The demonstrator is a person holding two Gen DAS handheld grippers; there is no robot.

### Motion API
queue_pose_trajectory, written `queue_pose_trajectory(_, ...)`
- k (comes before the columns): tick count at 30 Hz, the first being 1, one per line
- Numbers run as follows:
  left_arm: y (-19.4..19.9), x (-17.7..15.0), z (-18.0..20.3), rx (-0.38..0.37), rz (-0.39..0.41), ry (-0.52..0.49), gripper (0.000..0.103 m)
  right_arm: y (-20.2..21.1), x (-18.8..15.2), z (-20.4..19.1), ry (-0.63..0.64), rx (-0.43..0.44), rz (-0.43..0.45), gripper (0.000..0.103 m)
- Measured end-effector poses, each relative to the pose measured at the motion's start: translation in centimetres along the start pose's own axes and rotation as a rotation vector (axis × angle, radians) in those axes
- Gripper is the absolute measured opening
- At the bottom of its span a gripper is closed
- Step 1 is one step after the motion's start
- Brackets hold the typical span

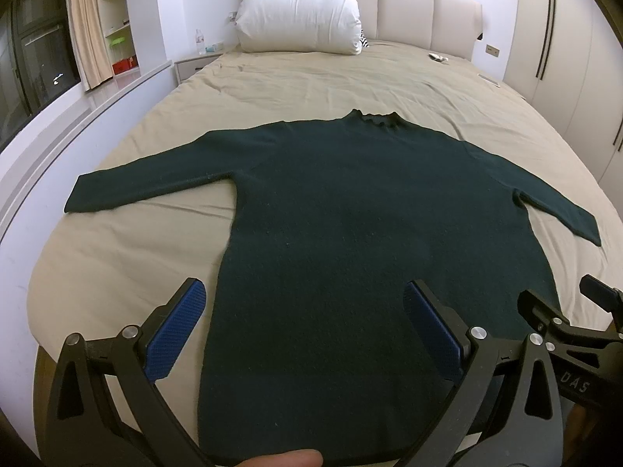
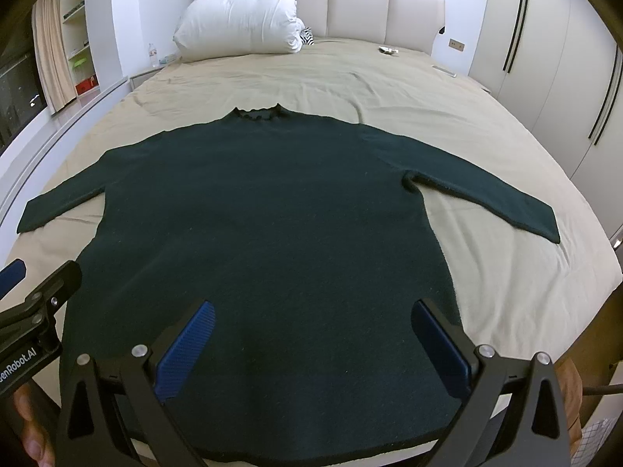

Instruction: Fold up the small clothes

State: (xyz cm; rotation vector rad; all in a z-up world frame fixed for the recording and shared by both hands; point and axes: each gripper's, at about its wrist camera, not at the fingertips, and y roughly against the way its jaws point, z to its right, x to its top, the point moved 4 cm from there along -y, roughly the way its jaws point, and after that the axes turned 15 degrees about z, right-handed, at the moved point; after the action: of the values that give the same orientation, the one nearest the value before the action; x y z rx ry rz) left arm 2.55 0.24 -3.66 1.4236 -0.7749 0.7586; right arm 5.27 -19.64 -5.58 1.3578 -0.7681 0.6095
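Note:
A dark green long-sleeved sweater lies flat on the beige bed sheet, collar away from me, both sleeves spread out; it also shows in the right wrist view. My left gripper is open and empty, above the sweater's lower left part near the hem. My right gripper is open and empty, above the lower right part. Each gripper shows at the edge of the other's view: the right one and the left one.
A white pillow leans on the padded headboard. A nightstand with a bottle stands at the left. Wardrobe doors line the right side. Small items lie near the far right bed edge.

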Motion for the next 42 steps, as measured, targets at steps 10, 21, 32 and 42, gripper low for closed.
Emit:
queue_pose_trajectory(10,0.06,-0.06,0.01,-0.001,-0.001,0.001,0.103,-0.11,-0.19,-0.17,-0.004,0.004,-0.008,0.103)
queue_pose_trajectory(21,0.09,-0.10,0.02,-0.001,-0.003,0.002,0.103,-0.12,-0.22,-0.27,-0.004,0.006,-0.008,0.103)
queue_pose_trajectory(32,-0.05,-0.36,0.04,-0.003,-0.005,0.003,0.103,-0.04,-0.23,-0.22,-0.004,0.006,-0.010,0.103)
queue_pose_trajectory(42,-0.15,-0.48,-0.05,-0.004,-0.007,0.005,0.103,-0.04,-0.25,-0.24,-0.005,0.006,-0.011,0.103)
